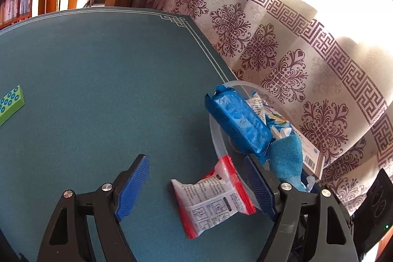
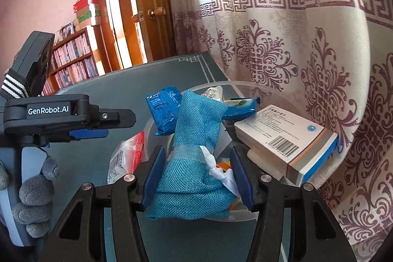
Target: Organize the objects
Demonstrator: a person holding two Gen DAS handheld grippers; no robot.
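A red-and-white sachet (image 1: 213, 195) lies on the teal table mat (image 1: 98, 90), its far end against the rim of a clear plastic bowl (image 1: 216, 136). My left gripper (image 1: 196, 158) is open around it, the left pad well clear of it. The bowl holds a blue snack packet (image 1: 240, 124) and other wrappers, with a white medicine box (image 2: 285, 141) leaning on its right side. Over the bowl (image 2: 245, 84), my right gripper (image 2: 196, 150) is shut on a blue woven pouch (image 2: 194, 163) with white lining showing. The left gripper (image 2: 98, 124) appears at the left of the right wrist view.
A green toy brick (image 1: 11, 102) lies at the mat's far left. A patterned curtain (image 1: 294, 53) hangs right behind the bowl at the table's edge. A gloved hand (image 2: 34, 198) holds the left tool. A bookshelf (image 2: 71, 58) and a wooden door (image 2: 147, 4) stand beyond the table.
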